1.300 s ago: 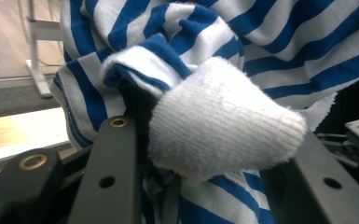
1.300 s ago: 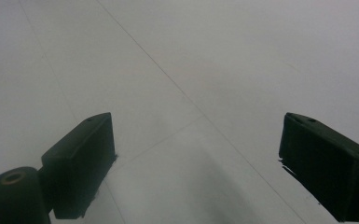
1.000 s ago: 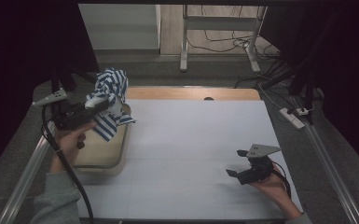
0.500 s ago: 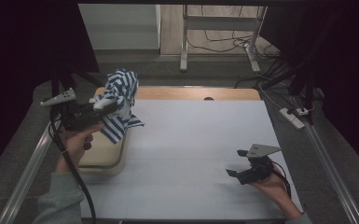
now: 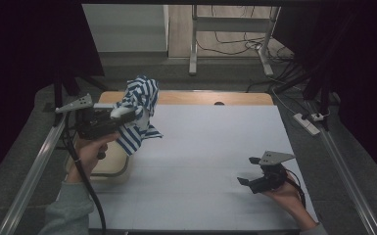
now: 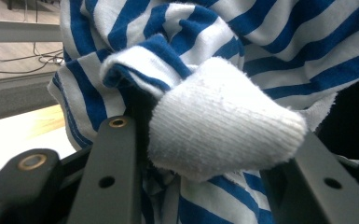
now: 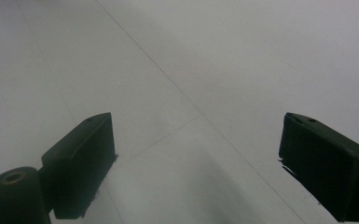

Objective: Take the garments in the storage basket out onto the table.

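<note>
A blue-and-white striped garment (image 5: 139, 110) hangs bunched from my left gripper (image 5: 127, 113) above the table's left side, over the edge of a beige basin (image 5: 112, 166). In the left gripper view the black jaws are shut on a white ribbed cuff and folds of the striped garment (image 6: 224, 135). My right gripper (image 5: 248, 171) rests low over the white table top near the front right, held by a hand. Its jaws stand wide apart in the right gripper view, around my right gripper (image 7: 196, 163) there is bare table between them.
The white table top (image 5: 210, 142) has a wooden strip (image 5: 215, 98) along its far edge. Metal rails (image 5: 34, 166) run along both sides. A power strip (image 5: 307, 122) and cables lie on the floor to the right, table legs stand beyond.
My left gripper has carried the striped garment to the right and slightly up, away from the basin toward the table. The right gripper has stayed where it was.
</note>
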The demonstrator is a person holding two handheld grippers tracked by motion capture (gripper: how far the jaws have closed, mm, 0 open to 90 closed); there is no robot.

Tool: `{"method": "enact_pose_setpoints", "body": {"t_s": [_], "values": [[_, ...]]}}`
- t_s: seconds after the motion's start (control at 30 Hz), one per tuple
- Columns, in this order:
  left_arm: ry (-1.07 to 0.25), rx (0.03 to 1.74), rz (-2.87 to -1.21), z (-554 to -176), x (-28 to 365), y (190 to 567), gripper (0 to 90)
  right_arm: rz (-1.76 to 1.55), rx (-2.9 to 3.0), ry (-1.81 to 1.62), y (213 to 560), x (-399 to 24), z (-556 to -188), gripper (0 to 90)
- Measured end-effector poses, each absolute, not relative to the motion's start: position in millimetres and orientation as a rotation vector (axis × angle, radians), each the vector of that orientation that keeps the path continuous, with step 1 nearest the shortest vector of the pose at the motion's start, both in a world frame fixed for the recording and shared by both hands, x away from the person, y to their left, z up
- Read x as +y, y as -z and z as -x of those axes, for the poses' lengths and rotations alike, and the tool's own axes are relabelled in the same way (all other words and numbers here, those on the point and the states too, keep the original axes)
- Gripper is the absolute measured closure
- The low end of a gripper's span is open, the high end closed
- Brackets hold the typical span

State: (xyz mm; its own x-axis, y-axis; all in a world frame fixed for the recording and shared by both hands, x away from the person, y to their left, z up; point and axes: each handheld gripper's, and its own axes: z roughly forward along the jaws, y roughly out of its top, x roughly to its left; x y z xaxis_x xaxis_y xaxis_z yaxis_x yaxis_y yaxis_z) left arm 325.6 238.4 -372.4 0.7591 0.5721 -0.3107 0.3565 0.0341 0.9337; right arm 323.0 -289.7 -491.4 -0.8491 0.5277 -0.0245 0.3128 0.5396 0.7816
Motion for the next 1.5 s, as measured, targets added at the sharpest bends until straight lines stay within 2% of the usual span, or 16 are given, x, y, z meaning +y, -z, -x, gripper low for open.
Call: {"method": "enact_pose_setpoints", "body": {"t_s": [1.5], "values": [[-0.099,0.740,-1.717,-338,169,398,59.4,-0.702,2.526,-1.196,492,-289,-323,10.4]]}}
